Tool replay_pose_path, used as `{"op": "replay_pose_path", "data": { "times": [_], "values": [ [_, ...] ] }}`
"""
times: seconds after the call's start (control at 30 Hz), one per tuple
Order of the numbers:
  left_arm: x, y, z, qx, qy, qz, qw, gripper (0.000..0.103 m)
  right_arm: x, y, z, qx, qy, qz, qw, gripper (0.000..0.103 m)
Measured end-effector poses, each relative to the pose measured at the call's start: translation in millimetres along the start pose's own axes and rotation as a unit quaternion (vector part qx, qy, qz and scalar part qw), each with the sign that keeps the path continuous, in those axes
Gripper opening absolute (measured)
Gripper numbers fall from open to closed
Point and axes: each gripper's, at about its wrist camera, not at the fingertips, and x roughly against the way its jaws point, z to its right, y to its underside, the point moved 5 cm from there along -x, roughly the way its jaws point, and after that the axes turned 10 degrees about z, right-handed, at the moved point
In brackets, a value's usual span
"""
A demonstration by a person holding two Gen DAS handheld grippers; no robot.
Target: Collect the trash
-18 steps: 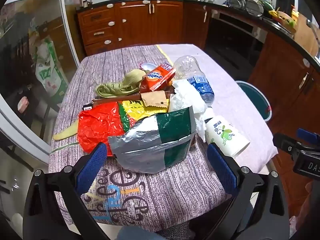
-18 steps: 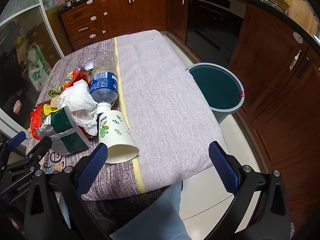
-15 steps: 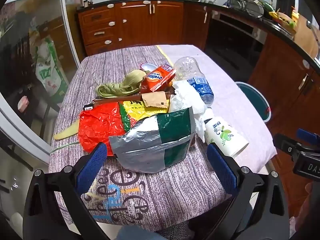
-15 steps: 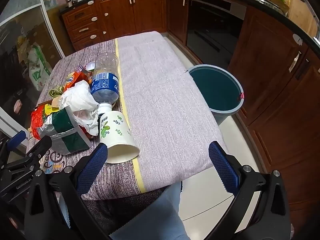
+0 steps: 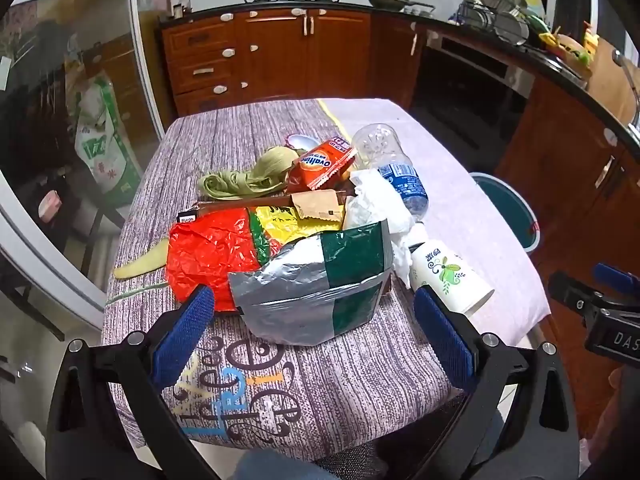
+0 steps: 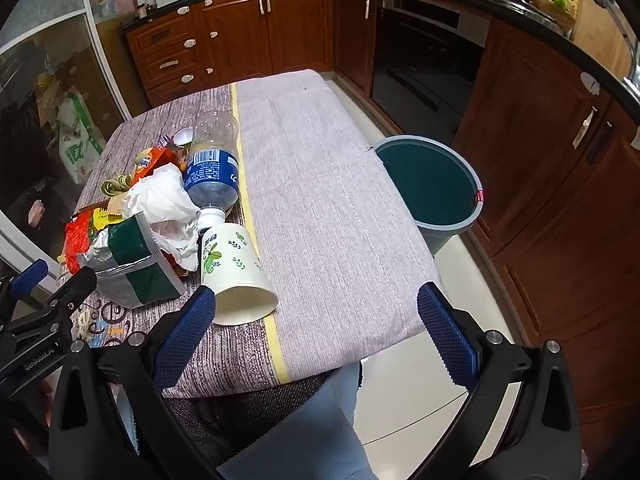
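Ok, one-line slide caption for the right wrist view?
Open right tool above tipped white floral paper cup; teal plastic bin beside table.

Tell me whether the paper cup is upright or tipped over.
Tipped over: the paper cup lies on its side on the tablecloth, open mouth toward the camera.

Both units same build: left gripper (image 5: 314, 330) and right gripper (image 6: 316, 330) have matte black angular frames, triangular cutouts in the arms, silver screw heads at the pivots, blue knurled pads (image 5: 182, 336) on the fingers. White "GenRobot.AI" lettering on the left body in the right wrist view. Person wears light-blue trousers (image 6: 316, 432).
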Motion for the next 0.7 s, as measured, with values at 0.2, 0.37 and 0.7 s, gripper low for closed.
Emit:
{"op": "replay_pose_path", "data": {
  "times": [0.2,0.37,0.7],
  "values": [
    [0,4,2,0.019,0.002,-0.002,0.9998,0.099,-1,1,0,0.000,0.002,0.001,1.000,0.097],
    [2,14,11,0.013,0.008,-0.011,0.9998,0.099,-1,1,2,-0.004,0.002,0.002,1.000,0.097],
    [21,9,15,0.002,0.007,0.031,0.9995,0.099,1,-1,-1,-0.007,-0.003,0.010,1.000,0.097]
  ]
}}
